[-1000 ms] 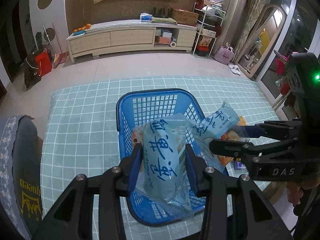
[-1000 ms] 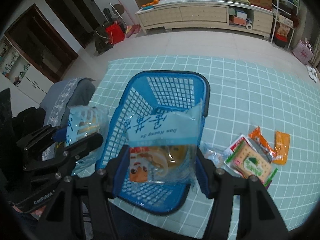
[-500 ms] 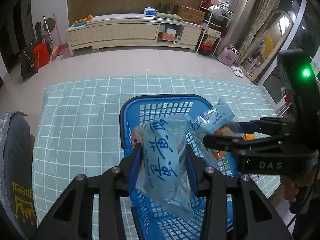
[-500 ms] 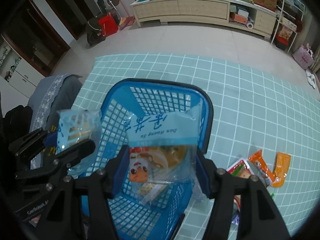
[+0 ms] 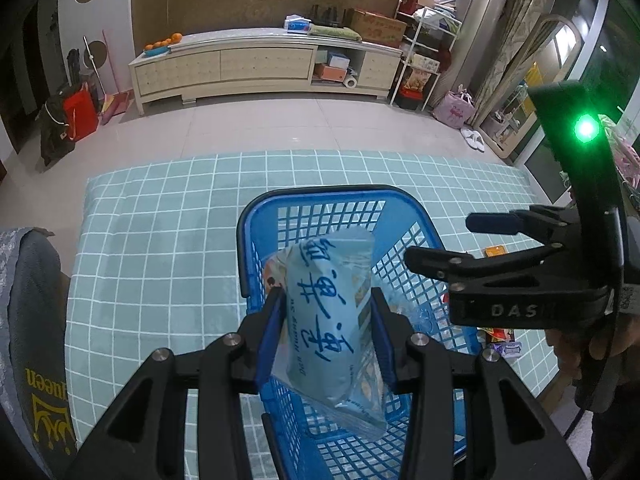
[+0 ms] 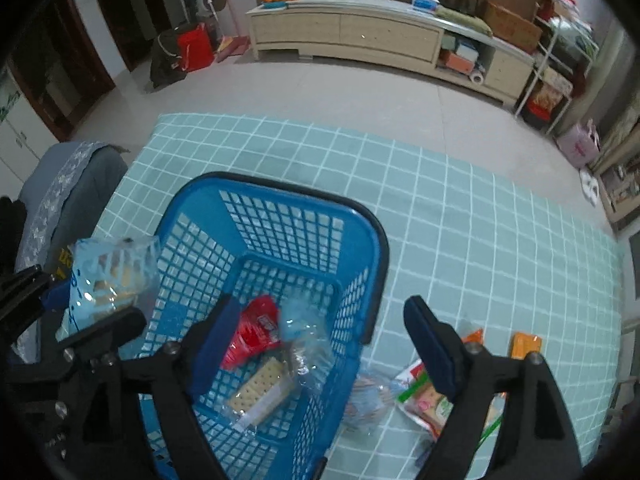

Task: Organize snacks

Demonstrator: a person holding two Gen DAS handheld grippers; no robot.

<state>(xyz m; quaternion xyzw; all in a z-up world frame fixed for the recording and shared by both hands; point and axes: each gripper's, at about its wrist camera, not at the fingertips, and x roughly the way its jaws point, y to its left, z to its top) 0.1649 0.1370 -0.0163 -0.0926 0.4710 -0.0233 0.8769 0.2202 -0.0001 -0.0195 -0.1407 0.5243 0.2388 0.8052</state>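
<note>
A blue plastic basket (image 5: 320, 194) (image 6: 374, 248) stands on the checked tablecloth. My left gripper (image 5: 324, 332) is shut on a pale blue snack bag (image 5: 332, 312) with blue writing, held over the basket's near-left part. My right gripper (image 6: 320, 320) hangs over the basket with its jaws opening and nothing pressed between the pads. Below it a clear, blue-topped bag (image 6: 304, 336), blurred, is down in the basket beside a red packet (image 6: 256, 332) and a cracker pack (image 6: 260, 392). The left wrist view shows the right gripper (image 5: 444, 240) empty.
Loose snacks lie on the tablecloth (image 6: 460, 240) right of the basket: a cracker pack (image 6: 432, 404), orange packets (image 6: 524, 344) and a clear bag (image 6: 368, 400). A grey-covered chair (image 6: 72, 184) stands at the table's left. A long cabinet (image 5: 260, 64) lines the far wall.
My right gripper has opened and its clear bag has dropped into the basket. Both grippers moved in over the basket. The left gripper keeps its hold on the pale blue bag.
</note>
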